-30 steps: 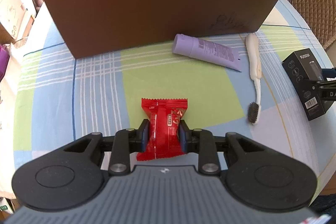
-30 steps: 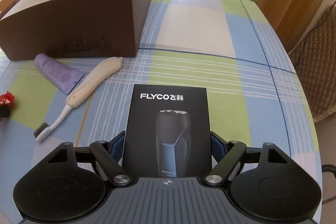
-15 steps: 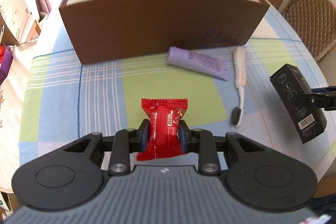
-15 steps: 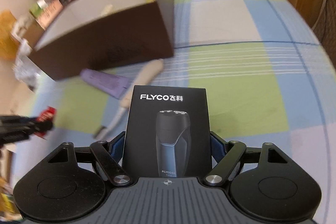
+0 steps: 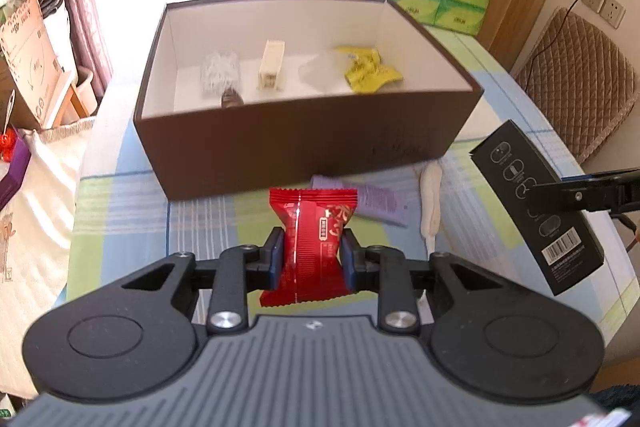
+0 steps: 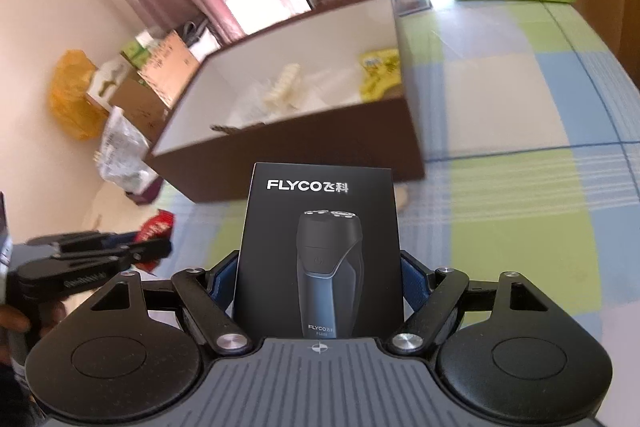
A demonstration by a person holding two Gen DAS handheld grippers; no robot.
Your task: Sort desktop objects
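Left wrist: left gripper (image 5: 312,255) clamped tight on red foil snack packet (image 5: 311,243), held above the checked tablecloth (image 5: 120,219) before the brown open cardboard box (image 5: 304,147).
Right wrist: right gripper (image 6: 318,281) jaws wide, pressing the black FLYCO shaver carton (image 6: 320,247), also before that box.

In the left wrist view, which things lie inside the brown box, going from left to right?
Crinkly clear packet → small cream carton → clear plastic bag → yellow packet.
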